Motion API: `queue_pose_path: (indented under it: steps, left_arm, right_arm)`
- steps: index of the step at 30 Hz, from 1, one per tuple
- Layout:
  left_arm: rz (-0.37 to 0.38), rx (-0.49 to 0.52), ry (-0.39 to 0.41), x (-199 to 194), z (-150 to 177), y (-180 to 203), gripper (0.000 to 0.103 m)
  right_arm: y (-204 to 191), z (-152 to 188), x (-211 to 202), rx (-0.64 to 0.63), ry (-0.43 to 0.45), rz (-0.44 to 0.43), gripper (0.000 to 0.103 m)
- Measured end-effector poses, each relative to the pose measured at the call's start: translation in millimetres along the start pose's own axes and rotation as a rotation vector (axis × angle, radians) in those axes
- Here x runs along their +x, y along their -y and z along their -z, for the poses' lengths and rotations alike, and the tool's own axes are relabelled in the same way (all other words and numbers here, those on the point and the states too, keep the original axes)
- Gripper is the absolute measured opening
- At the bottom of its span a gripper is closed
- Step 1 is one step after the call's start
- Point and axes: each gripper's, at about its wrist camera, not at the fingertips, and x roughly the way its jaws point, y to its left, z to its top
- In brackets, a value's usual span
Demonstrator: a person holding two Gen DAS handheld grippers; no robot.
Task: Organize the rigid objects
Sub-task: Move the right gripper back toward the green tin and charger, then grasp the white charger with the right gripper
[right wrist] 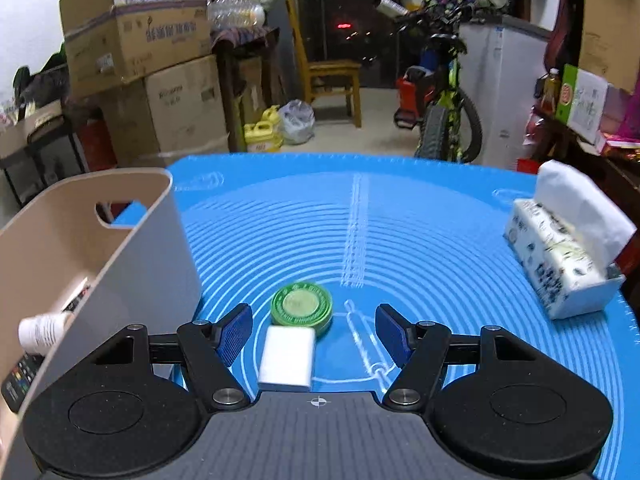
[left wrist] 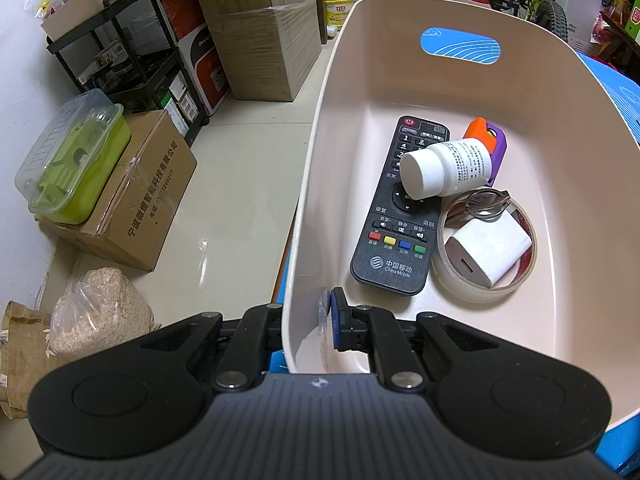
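Our left tongs (left wrist: pixel 310 326) are clenched on the near wall of the beige bin (left wrist: pixel 304 200), one pad inside. Inside it lie a remote (left wrist: pixel 394 236), a white bottle (left wrist: pixel 444 170) and a tape roll (left wrist: pixel 480 280). Our right tongs (right wrist: pixel 314 334) hang released, low over the blue tabletop (right wrist: pixel 400 232), straddling a white block (right wrist: pixel 286 358) touching a green tin (right wrist: pixel 302 308).

Blue mat (right wrist: pixel 400 240): bin (right wrist: pixel 132 248), tin (right wrist: pixel 301 305), tissues (right wrist: pixel 560 260).

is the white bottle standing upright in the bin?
No: in the left wrist view the white bottle lies on its side across the remote inside the beige bin.
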Motion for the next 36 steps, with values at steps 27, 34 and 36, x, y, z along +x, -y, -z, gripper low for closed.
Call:
queue_pose_path:
  steps: [27, 34, 36]
  left_arm:
    - [0.000, 0.000, 0.000, 0, -1, 0, 0.014]
    - [0.000, 0.000, -0.001, 0, -1, 0, 0.014]
    - [-0.001, 0.000, -0.001, 0, -1, 0, 0.014]
  right_arm:
    - [-21, 29, 41, -0.026, -0.095, -0.011, 0.057]
    - [-22, 28, 42, -0.037, -0.090, 0.006, 0.042]
    - [-22, 27, 42, -0.036, -0.093, 0.008, 0.042]
